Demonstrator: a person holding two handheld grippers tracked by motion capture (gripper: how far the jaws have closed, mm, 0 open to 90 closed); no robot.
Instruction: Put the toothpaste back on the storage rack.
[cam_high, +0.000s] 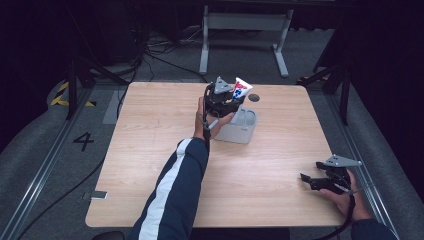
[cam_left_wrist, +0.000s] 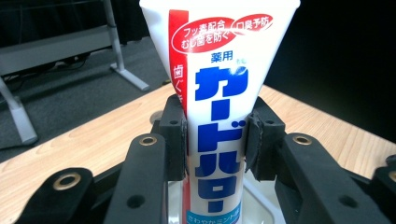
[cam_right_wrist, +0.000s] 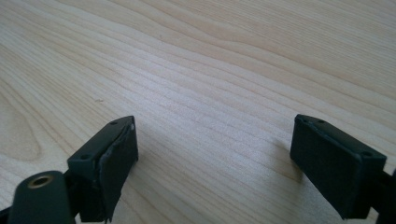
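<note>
The toothpaste tube is pinched upright by the left claw above the grey holder; insertion remains. The right claw is spread, idle.

- The high view looks forward and down from above the person's side onto the whole light wooden table, with grey floor and a grey metal frame beyond the far edge.
- The left gripper view rides close behind the left gripper, facing level across the table's far edge; the white toothpaste tube with blue lettering stands very near the lens, and the same metal frame shows behind, shared with the high view.
- The right gripper view sits low over the tabletop, looking along the right gripper at wood grain up close.
</note>
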